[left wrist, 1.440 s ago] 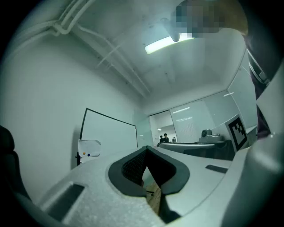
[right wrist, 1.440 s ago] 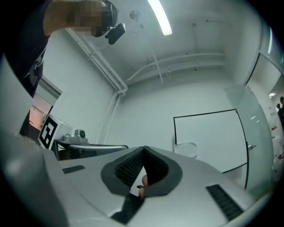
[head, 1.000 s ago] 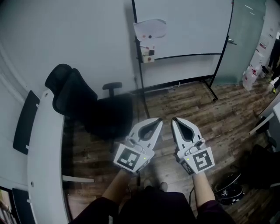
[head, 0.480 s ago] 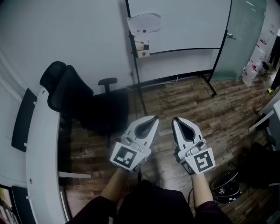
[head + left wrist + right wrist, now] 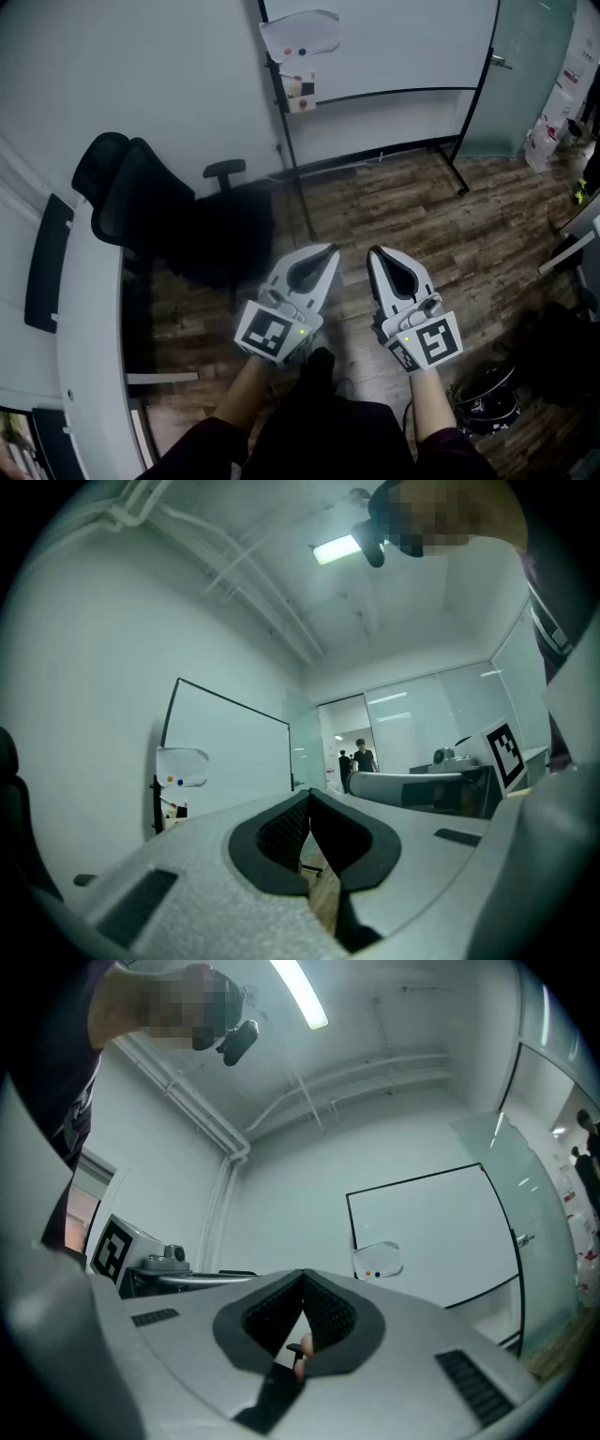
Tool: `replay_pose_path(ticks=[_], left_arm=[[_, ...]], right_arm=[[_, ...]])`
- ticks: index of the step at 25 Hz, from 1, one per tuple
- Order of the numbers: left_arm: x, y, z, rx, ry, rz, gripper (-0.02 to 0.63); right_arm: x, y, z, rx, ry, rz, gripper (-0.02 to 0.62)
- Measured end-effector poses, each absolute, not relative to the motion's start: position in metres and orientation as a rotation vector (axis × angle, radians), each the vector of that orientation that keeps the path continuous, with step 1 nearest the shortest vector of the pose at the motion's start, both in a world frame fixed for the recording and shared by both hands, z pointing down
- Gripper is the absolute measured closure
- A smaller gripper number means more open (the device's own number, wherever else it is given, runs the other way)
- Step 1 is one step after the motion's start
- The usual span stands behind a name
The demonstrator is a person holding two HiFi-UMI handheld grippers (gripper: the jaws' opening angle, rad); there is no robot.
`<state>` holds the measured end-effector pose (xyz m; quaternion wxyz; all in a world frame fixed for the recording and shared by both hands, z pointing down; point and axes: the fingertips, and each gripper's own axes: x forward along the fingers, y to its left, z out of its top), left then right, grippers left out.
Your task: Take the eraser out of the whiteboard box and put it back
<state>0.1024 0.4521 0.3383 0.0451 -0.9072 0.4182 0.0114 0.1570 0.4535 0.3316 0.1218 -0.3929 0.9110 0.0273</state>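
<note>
The whiteboard stands across the room on a black wheeled frame. A small box hangs on its left post, under a white sheet with coloured dots. I cannot make out the eraser in it. Both grippers are held low in front of the person, far short of the board. My left gripper is shut and empty, its tips meeting. My right gripper is likewise shut with nothing in it. The board shows small in the left gripper view and in the right gripper view.
A black office chair stands left of the grippers beside a curved white desk. A glass door is right of the board. A dark round object lies on the wood floor at lower right. Two people stand far off.
Both grippers have drifted slightly down and toward the person, staying side by side and shut. The whiteboard sits a little higher and further left in the head view.
</note>
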Motion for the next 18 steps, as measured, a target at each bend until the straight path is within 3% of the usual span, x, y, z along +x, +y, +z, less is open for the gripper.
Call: replay_pose_path(ticks=[18], left_arm=[[0.014,0.265,0.340,-2.824,1.267,0.071,0.601]], right_arm=[[0.075,0.270,0.337,-1.204,2.671,0.016,0.592]])
